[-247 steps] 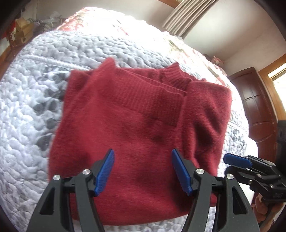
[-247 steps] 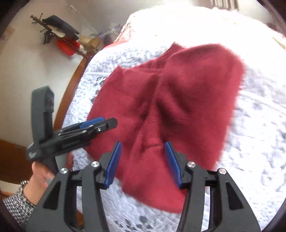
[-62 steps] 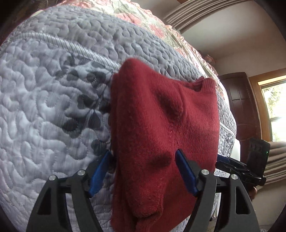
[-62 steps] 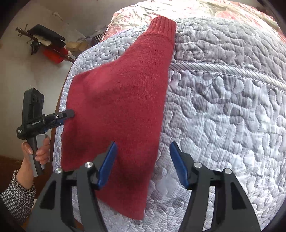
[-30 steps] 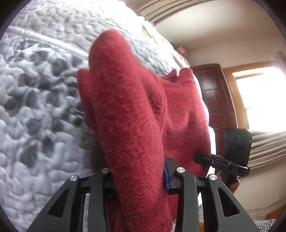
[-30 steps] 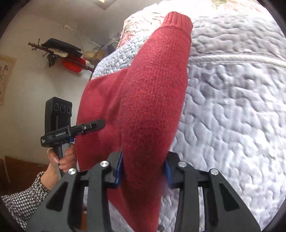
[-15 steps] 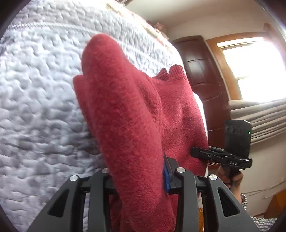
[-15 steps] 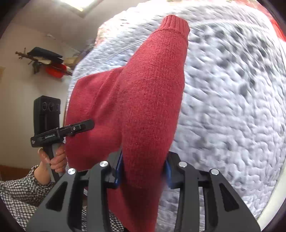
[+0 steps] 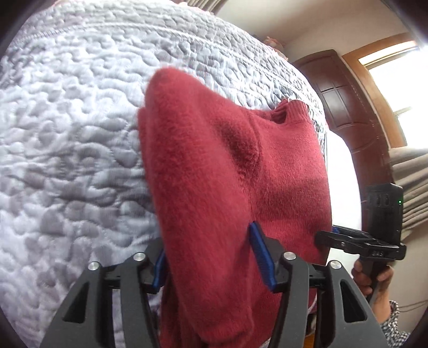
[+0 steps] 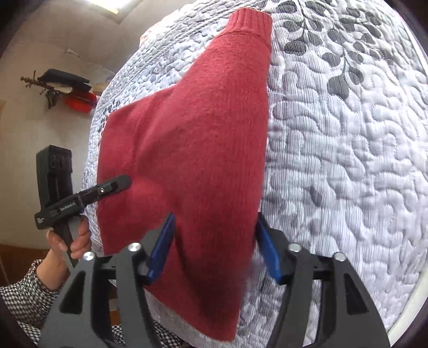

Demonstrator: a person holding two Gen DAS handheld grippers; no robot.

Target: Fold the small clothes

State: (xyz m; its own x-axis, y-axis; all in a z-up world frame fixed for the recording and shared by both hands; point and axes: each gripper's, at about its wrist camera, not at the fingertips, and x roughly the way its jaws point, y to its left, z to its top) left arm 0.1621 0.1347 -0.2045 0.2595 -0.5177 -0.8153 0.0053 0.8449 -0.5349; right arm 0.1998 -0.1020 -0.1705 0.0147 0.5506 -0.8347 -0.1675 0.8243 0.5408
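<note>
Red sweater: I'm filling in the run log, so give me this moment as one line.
left tool: open, straddling red sweater | right tool: open, straddling sleeve | sleeve: stretched out on quilt

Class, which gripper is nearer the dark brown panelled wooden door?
Right. The right gripper is on the door's side of the red knitted sweater. The left gripper straddles the sweater's opposite side, farther away.

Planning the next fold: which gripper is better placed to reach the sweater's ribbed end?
Right, likely: the ribbed end lies straight ahead of the open right gripper; the left gripper sits at the sweater's side edge.
</note>
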